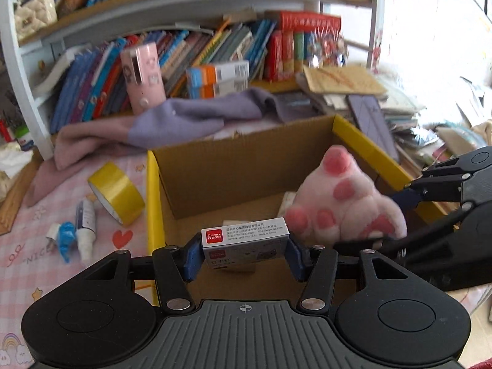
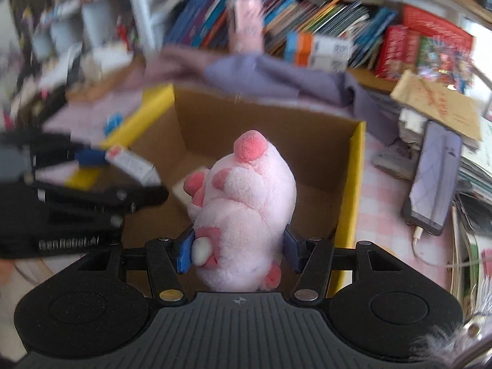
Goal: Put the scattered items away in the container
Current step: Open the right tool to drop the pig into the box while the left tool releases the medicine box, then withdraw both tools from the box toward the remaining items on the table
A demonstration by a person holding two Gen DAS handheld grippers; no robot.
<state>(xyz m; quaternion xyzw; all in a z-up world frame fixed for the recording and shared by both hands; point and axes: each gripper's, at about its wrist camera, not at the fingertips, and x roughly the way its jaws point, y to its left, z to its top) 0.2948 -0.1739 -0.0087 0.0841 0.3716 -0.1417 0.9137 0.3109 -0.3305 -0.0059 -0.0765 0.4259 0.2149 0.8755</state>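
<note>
Crowded bookshelves (image 1: 190, 52) back pink gingham tablecloth (image 1: 27, 246), yellow-rimmed box (image 1: 152, 203).

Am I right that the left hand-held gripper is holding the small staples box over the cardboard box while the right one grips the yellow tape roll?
Not quite: the right hand-held gripper grips the pink plush toy, as the right wrist view shows; the yellow tape roll lies outside the cardboard box.

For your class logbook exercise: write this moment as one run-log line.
left claw: shut on staples box | right claw: shut on pink plush | both over cardboard box
</note>
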